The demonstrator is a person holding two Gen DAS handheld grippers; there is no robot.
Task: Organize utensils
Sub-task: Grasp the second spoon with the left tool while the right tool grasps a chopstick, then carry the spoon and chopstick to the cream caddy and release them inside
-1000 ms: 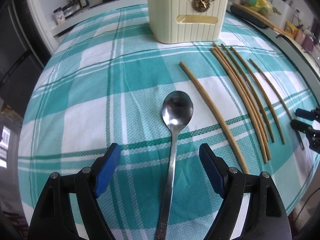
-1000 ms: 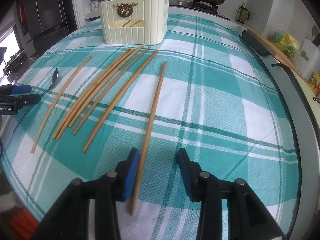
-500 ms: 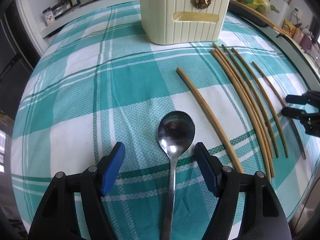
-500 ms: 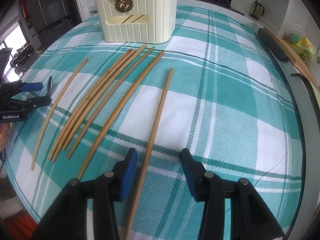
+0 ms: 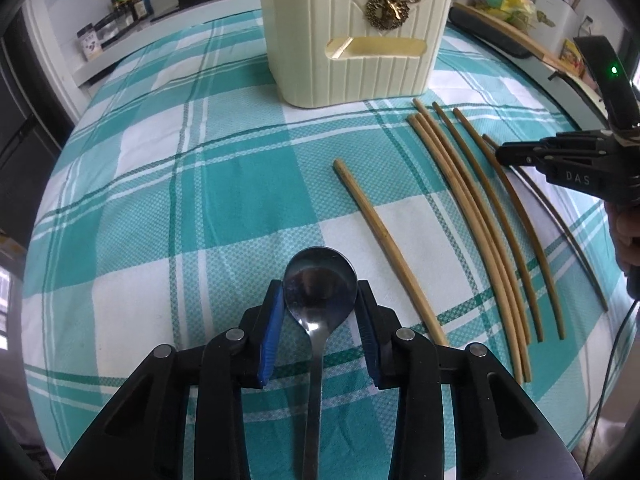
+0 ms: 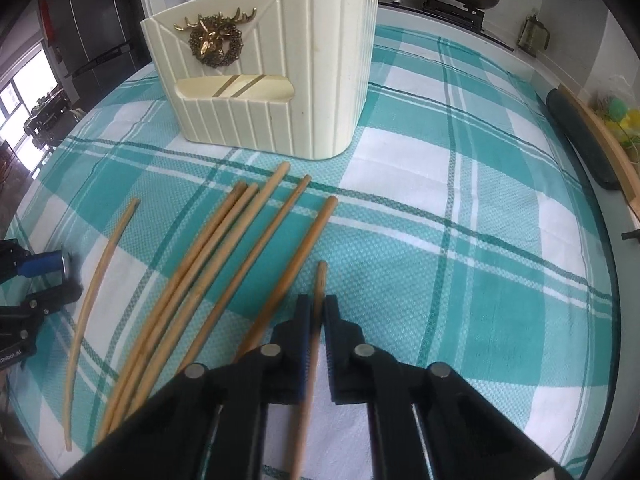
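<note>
Where both stood open, left gripper (image 5: 320,300) now pinches spoon (image 5: 320,280), right gripper (image 6: 316,320) a chopstick (image 6: 319,280).

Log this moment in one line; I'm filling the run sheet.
left gripper: closing around spoon bowl | right gripper: shut on chopstick | holder: upright

Left gripper (image 5: 320,300) fingers just narrowed; right gripper (image 6: 316,312) fingers clamped together.
</note>
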